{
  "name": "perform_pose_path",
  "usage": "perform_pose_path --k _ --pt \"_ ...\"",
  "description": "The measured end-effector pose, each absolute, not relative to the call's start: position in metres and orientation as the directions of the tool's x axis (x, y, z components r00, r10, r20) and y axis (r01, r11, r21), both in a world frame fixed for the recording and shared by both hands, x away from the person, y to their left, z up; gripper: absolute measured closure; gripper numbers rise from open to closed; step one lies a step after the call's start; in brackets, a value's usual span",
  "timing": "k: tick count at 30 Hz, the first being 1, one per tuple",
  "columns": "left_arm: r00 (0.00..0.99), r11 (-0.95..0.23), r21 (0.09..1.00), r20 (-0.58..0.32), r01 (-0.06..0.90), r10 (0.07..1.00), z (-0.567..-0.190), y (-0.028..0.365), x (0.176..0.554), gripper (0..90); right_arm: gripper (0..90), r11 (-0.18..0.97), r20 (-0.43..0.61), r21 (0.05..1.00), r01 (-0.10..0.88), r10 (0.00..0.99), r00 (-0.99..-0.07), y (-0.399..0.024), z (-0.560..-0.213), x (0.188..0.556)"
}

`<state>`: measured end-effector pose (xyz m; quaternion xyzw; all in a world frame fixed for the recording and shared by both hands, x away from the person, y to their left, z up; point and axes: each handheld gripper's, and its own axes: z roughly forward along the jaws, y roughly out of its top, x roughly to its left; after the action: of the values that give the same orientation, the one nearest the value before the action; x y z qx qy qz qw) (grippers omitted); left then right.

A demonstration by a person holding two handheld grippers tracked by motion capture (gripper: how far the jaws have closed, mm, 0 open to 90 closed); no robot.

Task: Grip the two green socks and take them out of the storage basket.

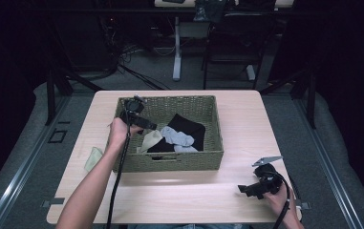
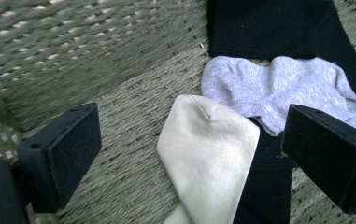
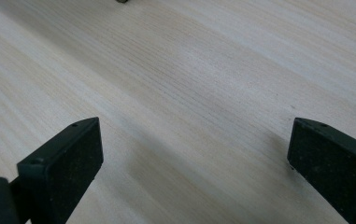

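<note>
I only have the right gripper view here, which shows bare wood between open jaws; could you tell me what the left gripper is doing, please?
Observer: The left gripper is open inside a woven basket, above a cream sock.
Operator: Thank you. Is anything else in that basket?
Observer: Yes, a grey sock beside the cream one, both lying on black fabric.
Operator: And is anything lying outside the basket?
Observer: A pale green cloth lies on the table just left of the basket; your right gripper is near the table's front right corner.
</note>
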<state>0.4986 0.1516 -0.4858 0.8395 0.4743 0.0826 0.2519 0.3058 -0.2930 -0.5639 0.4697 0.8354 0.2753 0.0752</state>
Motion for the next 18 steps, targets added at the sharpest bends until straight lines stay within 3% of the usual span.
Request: perform_pose_path --k 18 --pt "0.606 -0.518 0.393 -0.139 0.759 0.783 -0.519 0.122 0.515 13.3 2.7 0.406 0.135 0.531 0.743 0.825 -0.548 -0.294 -0.564 0.306"
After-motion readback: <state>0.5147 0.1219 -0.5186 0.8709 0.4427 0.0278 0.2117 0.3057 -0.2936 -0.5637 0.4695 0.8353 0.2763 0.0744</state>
